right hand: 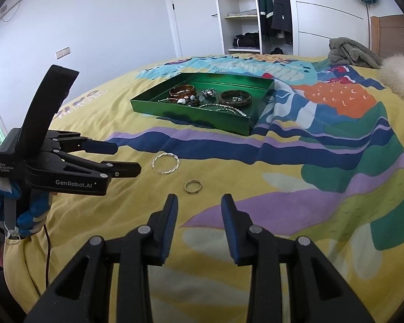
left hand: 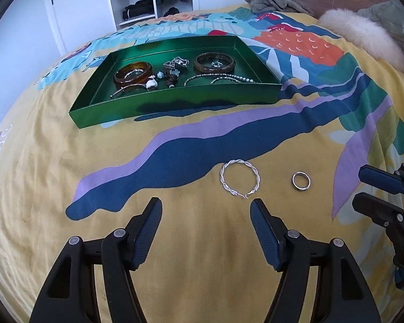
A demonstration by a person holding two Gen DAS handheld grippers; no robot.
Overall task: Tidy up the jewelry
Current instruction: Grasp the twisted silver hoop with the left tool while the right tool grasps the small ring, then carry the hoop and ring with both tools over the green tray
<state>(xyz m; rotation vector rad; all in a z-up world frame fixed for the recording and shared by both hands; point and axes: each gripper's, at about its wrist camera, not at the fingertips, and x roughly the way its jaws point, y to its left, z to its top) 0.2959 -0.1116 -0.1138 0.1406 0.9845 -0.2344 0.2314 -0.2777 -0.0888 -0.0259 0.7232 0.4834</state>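
left gripper [left hand: 206, 208] tilted down, jaws parted and empty, near twisted hoop [left hand: 239, 178]; right gripper [right hand: 199, 206] likewise empty before ring [right hand: 193, 186].

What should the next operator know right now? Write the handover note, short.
Left hand-held gripper: open, empty, just short of the twisted silver hoop.
Right hand-held gripper: open, empty, just short of the small ring.
Hoop and ring both lie loose on the bedspread.
Done: bangles, chains and small pieces already sit in the green tray.
Left: pick up hoop and ring, place them in the tray.
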